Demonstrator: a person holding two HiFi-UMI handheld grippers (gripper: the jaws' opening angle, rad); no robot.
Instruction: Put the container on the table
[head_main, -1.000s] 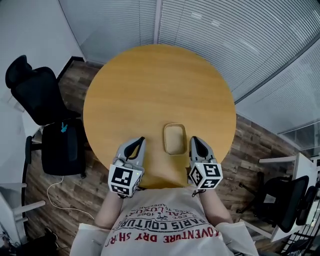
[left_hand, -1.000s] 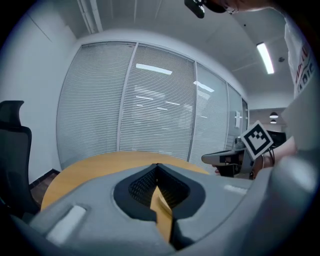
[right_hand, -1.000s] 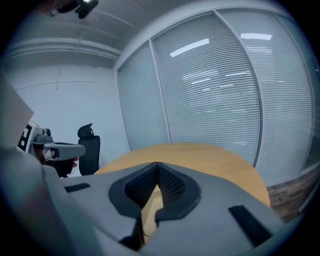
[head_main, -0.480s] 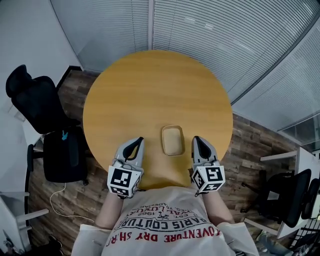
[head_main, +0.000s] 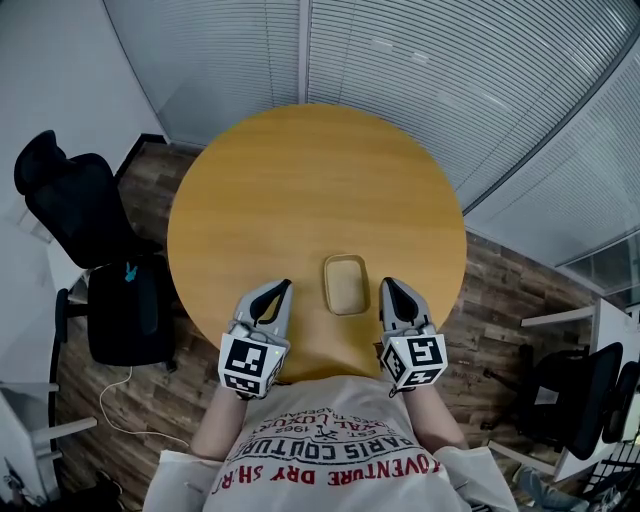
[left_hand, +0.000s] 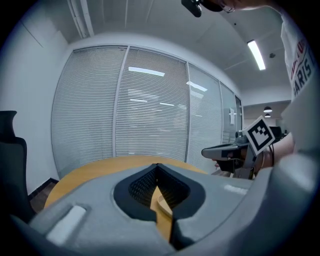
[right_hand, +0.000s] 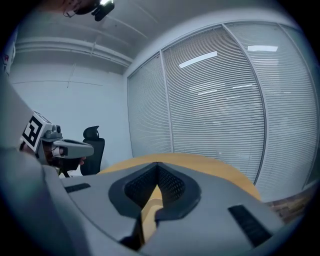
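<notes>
Where the container lies: we see the container (head_main: 346, 284), a shallow tan tray with rounded corners, lying flat on the round wooden table (head_main: 300, 180), near the edge that is closest to us; its inside looks empty.
Container and grippers: it lies between our two grippers and neither of them touches it; the right one is a little nearer to it than the left one.
Left gripper: our left gripper (head_main: 282, 287) is over the near part of the table and points away from us; in the left gripper view its jaws meet at the tips and hold nothing, and through the hollow behind the tips we see the table top and a piece of the container's rim.
Right gripper: our right gripper (head_main: 386, 283) points the same way on the other side of the container; in the right gripper view its jaws are also together at the tips, with nothing between them, and only the wood shows through the hollow.
Contact with the table: we cannot tell whether the grippers rest on the wood or hang just above it.
Surroundings: a black office chair (head_main: 75, 210) stands left of the table on the wooden floor (head_main: 500, 300), a white cable (head_main: 118, 395) lies on this floor, and closed blinds (head_main: 420, 70) run behind the table.
</notes>
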